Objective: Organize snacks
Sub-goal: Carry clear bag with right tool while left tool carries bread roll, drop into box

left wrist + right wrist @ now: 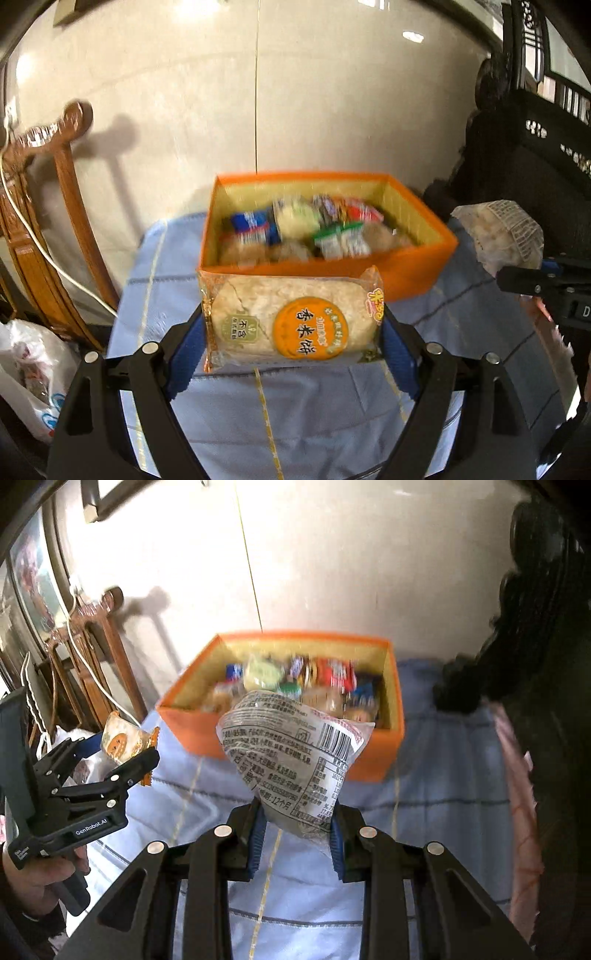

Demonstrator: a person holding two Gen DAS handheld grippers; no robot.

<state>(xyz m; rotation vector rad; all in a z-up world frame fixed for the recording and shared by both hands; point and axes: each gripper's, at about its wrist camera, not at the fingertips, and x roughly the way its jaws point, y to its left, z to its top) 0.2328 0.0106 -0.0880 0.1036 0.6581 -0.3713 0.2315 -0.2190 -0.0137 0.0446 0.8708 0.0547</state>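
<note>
Crosswise, rice cracker packet (291, 321) fills left tool (293, 334).

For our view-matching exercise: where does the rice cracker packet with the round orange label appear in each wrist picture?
Left wrist view: the rice cracker packet sits lower centre, clamped in the left claw.
Right wrist view: the packet shows at the left edge, small, in that same claw.
Shared landmark: the orange box of snacks behind it.
</note>
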